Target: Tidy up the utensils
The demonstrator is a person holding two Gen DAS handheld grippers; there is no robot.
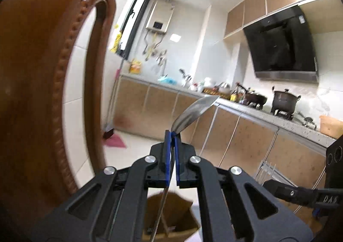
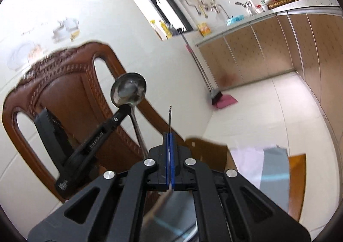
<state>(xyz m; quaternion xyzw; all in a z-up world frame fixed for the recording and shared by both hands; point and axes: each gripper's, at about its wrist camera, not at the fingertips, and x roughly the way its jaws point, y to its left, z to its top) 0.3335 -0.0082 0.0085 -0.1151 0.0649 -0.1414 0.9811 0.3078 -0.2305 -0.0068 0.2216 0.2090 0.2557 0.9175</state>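
My left gripper (image 1: pixel 172 135) is shut on a steel spoon (image 1: pixel 193 111); its bowl sticks up past the fingertips and its handle runs down toward a brown cardboard box (image 1: pixel 171 218) below. In the right wrist view the same spoon (image 2: pixel 128 92) shows raised in front of the chair, held by the left gripper (image 2: pixel 124 111). My right gripper (image 2: pixel 170 135) is shut on a thin metal fork seen edge-on (image 2: pixel 170 117), its tines pointing up. The right gripper's body (image 1: pixel 300 193) shows at the lower right of the left wrist view.
A carved brown wooden chair (image 2: pixel 70 83) stands close on the left, also filling the left wrist view (image 1: pixel 42 83). A kitchen counter (image 1: pixel 257 111) with pots runs along the right. A wooden table (image 2: pixel 297 177) carries papers and a box (image 2: pixel 205 147). A broom (image 2: pixel 203 66) leans on the wall.
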